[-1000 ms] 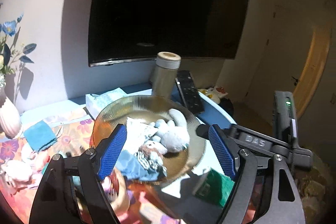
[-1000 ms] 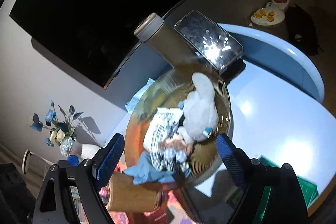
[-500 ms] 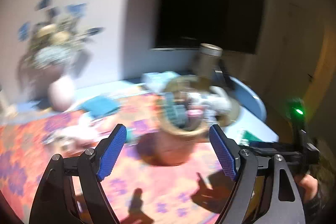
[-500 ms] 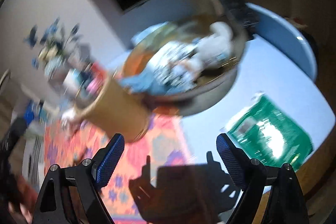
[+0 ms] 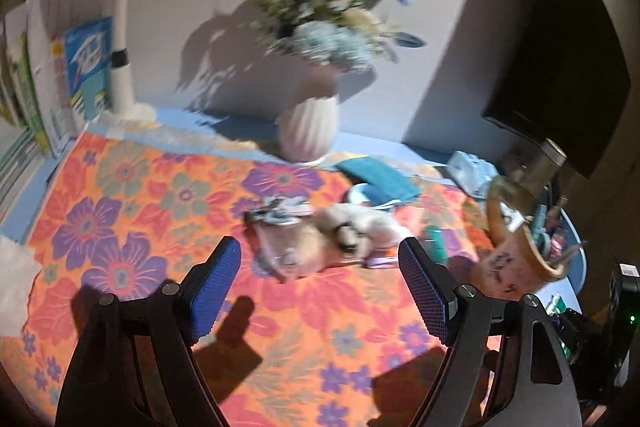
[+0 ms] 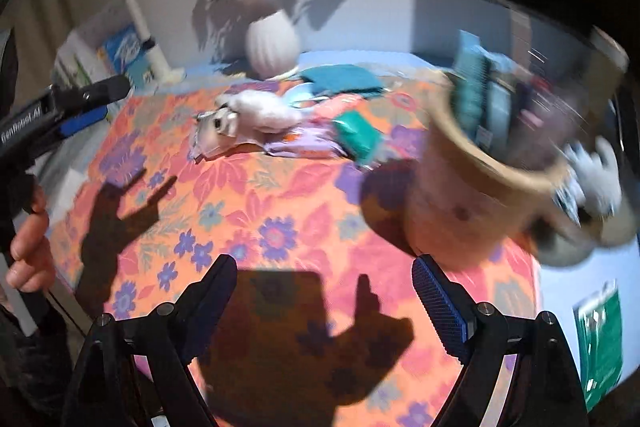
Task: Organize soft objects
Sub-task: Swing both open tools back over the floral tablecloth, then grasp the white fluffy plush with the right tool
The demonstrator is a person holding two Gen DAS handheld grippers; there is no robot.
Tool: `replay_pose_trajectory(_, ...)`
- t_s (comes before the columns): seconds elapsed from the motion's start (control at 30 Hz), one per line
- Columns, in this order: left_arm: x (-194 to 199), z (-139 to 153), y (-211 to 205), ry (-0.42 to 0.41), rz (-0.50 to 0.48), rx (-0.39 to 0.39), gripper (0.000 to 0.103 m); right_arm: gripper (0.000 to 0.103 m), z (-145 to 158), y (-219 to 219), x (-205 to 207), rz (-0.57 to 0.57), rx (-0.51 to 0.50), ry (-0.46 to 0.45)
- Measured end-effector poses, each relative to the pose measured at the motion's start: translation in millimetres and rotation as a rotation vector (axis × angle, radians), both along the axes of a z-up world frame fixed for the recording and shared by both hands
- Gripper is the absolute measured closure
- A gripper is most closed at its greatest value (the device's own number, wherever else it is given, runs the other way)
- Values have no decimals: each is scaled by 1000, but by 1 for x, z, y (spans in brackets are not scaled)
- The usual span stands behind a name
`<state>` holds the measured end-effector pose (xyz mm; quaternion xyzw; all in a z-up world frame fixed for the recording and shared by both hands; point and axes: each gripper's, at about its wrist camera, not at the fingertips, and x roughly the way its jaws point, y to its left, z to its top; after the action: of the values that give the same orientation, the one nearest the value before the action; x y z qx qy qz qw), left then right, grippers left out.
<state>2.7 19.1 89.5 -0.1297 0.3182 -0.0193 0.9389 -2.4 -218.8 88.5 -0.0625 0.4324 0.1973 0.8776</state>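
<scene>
A white and tan plush toy [image 5: 340,239] lies on the orange floral cloth [image 5: 160,227], among a grey patterned fabric piece [image 5: 276,213] and a teal cloth [image 5: 376,179]. My left gripper [image 5: 320,267] hangs open just in front of the plush, with nothing between its pads. My right gripper [image 6: 324,279] is also open and empty over the cloth [image 6: 260,211], further from the plush [image 6: 260,115]. To the right stand a brown pot [image 6: 472,195] and a blurred dish [image 6: 560,247] with soft items in it.
A white vase [image 5: 308,131] of flowers stands at the back by the wall. Books [image 5: 40,67] line the left edge and a dark screen [image 5: 560,47] is at the right. A green packet [image 6: 600,339] lies on the blue table. A hand [image 6: 28,239] shows at the left.
Both views have swung left, away from the dish of soft items and onto the floral cloth with the plush. Both grippers stay open and empty.
</scene>
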Motion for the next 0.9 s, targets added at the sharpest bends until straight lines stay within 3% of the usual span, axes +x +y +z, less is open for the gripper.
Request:
replay_pose_trajectory(0.1,10,-13,14,23,5,-21,23,15,-1,23,15,34,13,-22)
replay_pose_trajectory(0.43,54,-60,22,92,-42,-73,23,15,1,63,84,19,234,7)
replay_pose_trajectory(0.73,73,-87,23,60,-74,-165,23,15,-15,74,126,-23,338,20)
replay_pose_trajectory(0.83,77,-98,21,101,-61,-181,23,15,-25,75,137,-34,370,44)
replay_pose_trajectory(0.9,75,-94,24,65,-49,-181,23,15,-29,77,142,-44,384,55)
